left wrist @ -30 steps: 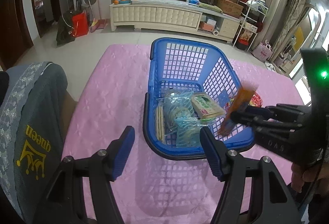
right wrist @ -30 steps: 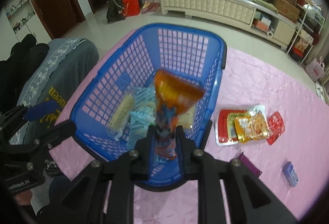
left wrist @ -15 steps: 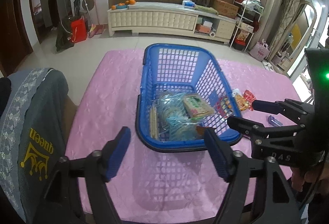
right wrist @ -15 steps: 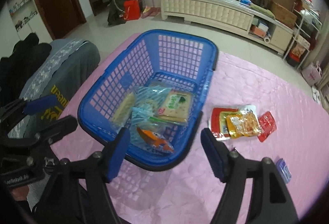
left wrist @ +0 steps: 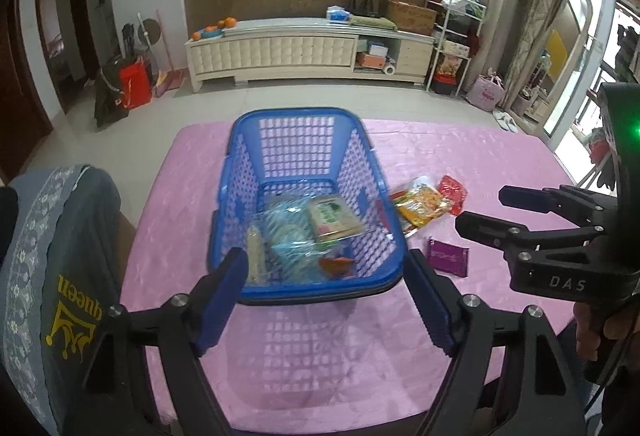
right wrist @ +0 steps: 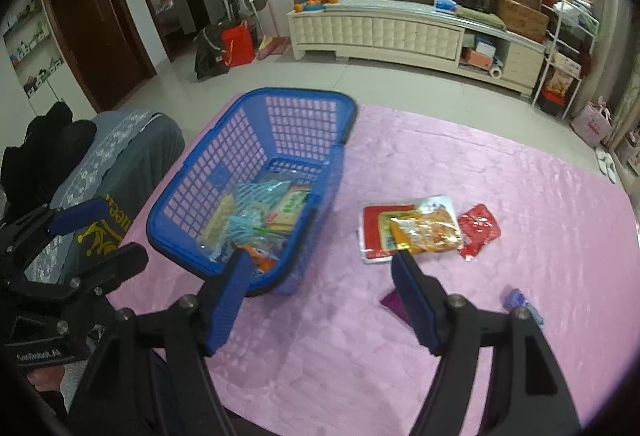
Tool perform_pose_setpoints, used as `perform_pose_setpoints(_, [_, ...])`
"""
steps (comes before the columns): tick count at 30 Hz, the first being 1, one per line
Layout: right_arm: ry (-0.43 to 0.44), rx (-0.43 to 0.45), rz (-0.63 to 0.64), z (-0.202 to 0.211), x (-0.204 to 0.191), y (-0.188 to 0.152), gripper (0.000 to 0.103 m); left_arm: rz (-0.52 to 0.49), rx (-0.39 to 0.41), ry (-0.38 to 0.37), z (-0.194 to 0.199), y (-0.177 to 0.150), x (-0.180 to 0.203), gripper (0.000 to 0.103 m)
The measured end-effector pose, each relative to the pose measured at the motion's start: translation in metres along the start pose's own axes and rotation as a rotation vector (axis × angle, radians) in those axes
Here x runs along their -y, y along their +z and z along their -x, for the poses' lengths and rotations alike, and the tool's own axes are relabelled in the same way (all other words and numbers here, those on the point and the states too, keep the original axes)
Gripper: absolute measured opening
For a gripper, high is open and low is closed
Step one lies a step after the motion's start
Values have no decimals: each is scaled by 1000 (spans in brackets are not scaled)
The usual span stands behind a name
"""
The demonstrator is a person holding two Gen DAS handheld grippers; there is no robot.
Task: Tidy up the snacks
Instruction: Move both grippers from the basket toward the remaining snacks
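Currently both jaws opening and empty, right gripper and left gripper short of the blue basket, loose packets beside it on the pink cloth (risk: flat foil slips out, pads snag cloth).

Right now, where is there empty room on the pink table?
Bare cloth lies in front of the blue basket, and along the far edge behind the snack pile. It is crowded between that pile, the purple packet and the small blue packet.
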State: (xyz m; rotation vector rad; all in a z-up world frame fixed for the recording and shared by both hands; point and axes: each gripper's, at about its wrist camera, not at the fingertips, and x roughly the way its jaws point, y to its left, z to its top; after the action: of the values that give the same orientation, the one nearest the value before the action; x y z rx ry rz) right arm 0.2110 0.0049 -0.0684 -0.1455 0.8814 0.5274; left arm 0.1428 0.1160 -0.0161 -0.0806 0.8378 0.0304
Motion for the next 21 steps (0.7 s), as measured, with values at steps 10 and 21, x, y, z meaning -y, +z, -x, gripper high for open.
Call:
perform_pose_setpoints(10, [-42,23,-86,27,62,-13,82,-71,-10,-32,-10,13,58,78])
perform_pose_setpoints(21, [-72,27,-159,39,123,-26,83,-150,-44,-61,-34,22,117,78])
